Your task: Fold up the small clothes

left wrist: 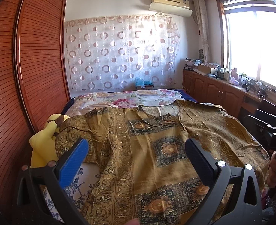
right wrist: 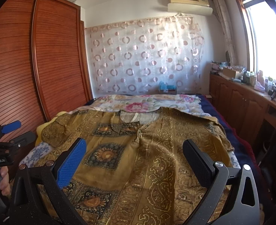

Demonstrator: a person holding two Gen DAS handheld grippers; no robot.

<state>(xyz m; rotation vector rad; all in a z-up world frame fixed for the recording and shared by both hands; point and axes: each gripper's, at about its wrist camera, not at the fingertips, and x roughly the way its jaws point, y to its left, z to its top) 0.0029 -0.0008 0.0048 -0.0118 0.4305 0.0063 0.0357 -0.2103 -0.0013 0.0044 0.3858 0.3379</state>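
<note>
Left claw (left wrist: 136, 157) and right claw (right wrist: 134, 157) both released, jaws wide, hovering above the near hem of the gold patterned shirt (left wrist: 156, 150), nothing gripped. Shirt lies spread flat, front up, on the bed (left wrist: 130, 97), collar far. Looks thin, soft, light, likely slippery and drapey; best pinch at sleeve (left wrist: 70, 131) edges or hem corners.

Your left gripper (left wrist: 136, 150) and right gripper (right wrist: 134, 151) are matte black, silver-screwed, each with one blue pad (left wrist: 73, 165) and one black.

Wardrobe (left wrist: 34, 56), AC unit (right wrist: 189, 2), circle-print curtain (left wrist: 119, 52), yellow plush (left wrist: 42, 142).
</note>
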